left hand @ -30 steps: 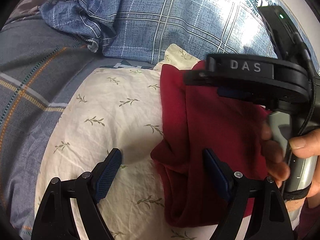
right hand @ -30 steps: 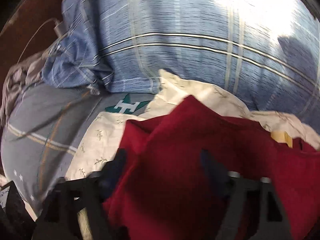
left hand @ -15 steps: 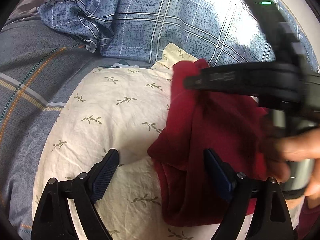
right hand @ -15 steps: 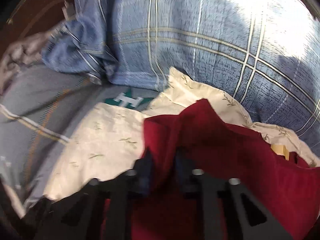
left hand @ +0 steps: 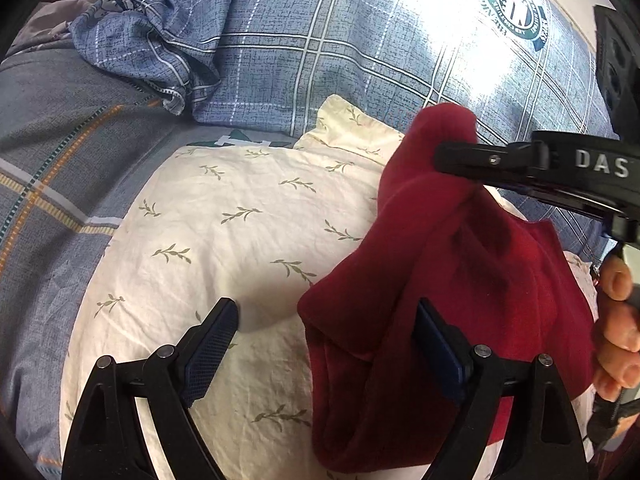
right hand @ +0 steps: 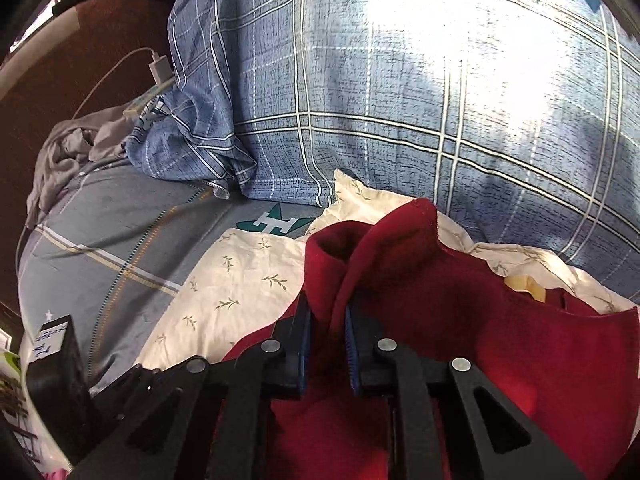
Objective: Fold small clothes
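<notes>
A dark red garment point(left hand: 460, 280) lies bunched on a cream leaf-print pillow point(left hand: 224, 232). My right gripper point(right hand: 326, 320) is shut on a raised fold of the red garment point(right hand: 400, 272) and lifts it; it also shows in the left wrist view point(left hand: 444, 160) coming in from the right. My left gripper point(left hand: 326, 332) is open and low over the pillow, its right finger against the garment's left edge, its left finger over bare pillow.
A large blue plaid pillow point(left hand: 360, 52) with a green round logo stands behind. A grey striped bedsheet point(left hand: 60, 152) lies at the left. A white charger and cable point(right hand: 160, 72) and crumpled grey cloth point(right hand: 68, 152) are at the far left.
My right gripper has closed on a fold of the red garment and raised it. My left gripper has stayed open in about the same place.
</notes>
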{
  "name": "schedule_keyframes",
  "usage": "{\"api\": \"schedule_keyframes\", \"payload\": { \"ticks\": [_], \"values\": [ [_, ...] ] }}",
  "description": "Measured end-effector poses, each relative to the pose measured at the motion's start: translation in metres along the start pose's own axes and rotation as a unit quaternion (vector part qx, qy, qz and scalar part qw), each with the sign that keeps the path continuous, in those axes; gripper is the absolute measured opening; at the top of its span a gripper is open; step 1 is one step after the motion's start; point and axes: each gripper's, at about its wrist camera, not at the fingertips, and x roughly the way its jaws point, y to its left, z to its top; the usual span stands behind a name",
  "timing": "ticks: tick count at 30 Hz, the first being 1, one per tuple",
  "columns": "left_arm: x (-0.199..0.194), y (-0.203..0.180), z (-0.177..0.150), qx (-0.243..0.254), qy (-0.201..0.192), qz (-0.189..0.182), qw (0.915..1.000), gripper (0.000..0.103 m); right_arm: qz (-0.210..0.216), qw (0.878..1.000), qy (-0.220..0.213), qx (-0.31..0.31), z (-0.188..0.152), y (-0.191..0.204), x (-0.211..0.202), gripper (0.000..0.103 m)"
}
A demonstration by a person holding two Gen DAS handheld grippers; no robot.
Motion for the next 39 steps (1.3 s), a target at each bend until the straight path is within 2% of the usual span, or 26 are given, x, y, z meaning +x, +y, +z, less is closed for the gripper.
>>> {"api": "schedule_keyframes", "payload": {
  "ticks": [4, 6, 8, 9, 12, 15, 17, 18, 19, 21, 27, 29, 30, 31, 34, 36, 38, 39],
  "values": [
    [0.001, -0.001, 0.001, 0.006, -0.004, -0.013, 0.9999, 0.085, 0.008, 1.000, 0.000, 0.010, -0.001, -0.004, -0.007, 0.015],
    [0.000, -0.001, 0.001, 0.010, -0.004, -0.028, 0.9995, 0.073, 0.007, 1.000, 0.000, 0.011, -0.001, -0.005, -0.007, 0.015],
    [-0.002, -0.003, 0.001, 0.014, 0.004, -0.063, 0.9979, 0.038, 0.007, 1.000, 0.003, 0.011, -0.001, -0.005, -0.005, 0.015],
    [-0.003, -0.004, 0.000, 0.014, 0.006, -0.071, 0.9973, 0.033, 0.005, 1.000, 0.005, 0.011, -0.001, -0.005, -0.004, 0.015],
    [-0.009, -0.006, -0.001, 0.033, -0.007, -0.071, 0.9969, 0.026, 0.002, 1.000, 0.007, 0.008, 0.001, -0.004, -0.001, 0.015],
    [-0.014, -0.003, 0.000, 0.027, -0.011, -0.087, 0.9958, 0.024, 0.012, 0.999, 0.019, 0.029, 0.007, -0.009, 0.005, 0.025],
    [-0.019, -0.004, -0.001, 0.032, -0.015, -0.090, 0.9953, 0.023, 0.022, 0.998, 0.027, 0.046, 0.010, -0.012, 0.008, 0.044],
    [-0.020, -0.004, -0.001, 0.035, -0.017, -0.089, 0.9952, 0.023, 0.027, 0.998, 0.032, 0.054, 0.012, -0.012, 0.010, 0.059],
    [-0.021, -0.005, -0.002, 0.038, -0.017, -0.088, 0.9953, 0.023, 0.032, 0.997, 0.036, 0.058, 0.014, -0.011, 0.012, 0.068],
    [-0.022, -0.006, -0.004, 0.041, -0.017, -0.086, 0.9953, 0.023, 0.032, 0.997, 0.048, 0.056, 0.016, -0.006, 0.018, 0.075],
    [-0.022, -0.011, -0.005, 0.047, -0.016, -0.080, 0.9955, 0.023, 0.016, 0.996, 0.087, 0.030, 0.015, 0.016, 0.050, 0.076],
    [-0.020, -0.011, -0.005, 0.049, -0.013, -0.078, 0.9957, 0.023, -0.018, 0.995, 0.098, 0.019, 0.013, 0.019, 0.064, 0.075],
    [-0.019, -0.010, -0.005, 0.048, -0.011, -0.075, 0.9960, 0.023, -0.030, 0.995, 0.099, 0.015, 0.012, 0.019, 0.067, 0.073],
    [-0.018, -0.009, -0.005, 0.045, -0.008, -0.073, 0.9963, 0.023, -0.036, 0.995, 0.097, 0.010, 0.010, 0.019, 0.069, 0.062],
    [-0.016, -0.008, -0.003, 0.039, -0.004, -0.065, 0.9971, 0.027, -0.037, 0.996, 0.085, -0.005, 0.006, 0.019, 0.065, 0.044],
    [-0.015, -0.007, -0.002, 0.037, -0.005, -0.057, 0.9977, 0.040, -0.035, 0.996, 0.076, -0.011, 0.006, 0.019, 0.059, 0.036],
    [-0.014, -0.008, -0.002, 0.038, -0.006, -0.047, 0.9982, 0.049, -0.035, 0.997, 0.067, -0.017, 0.007, 0.019, 0.053, 0.033],
    [-0.014, -0.008, -0.002, 0.039, -0.006, -0.043, 0.9983, 0.051, -0.035, 0.997, 0.065, -0.018, 0.008, 0.019, 0.052, 0.032]
  ]
}}
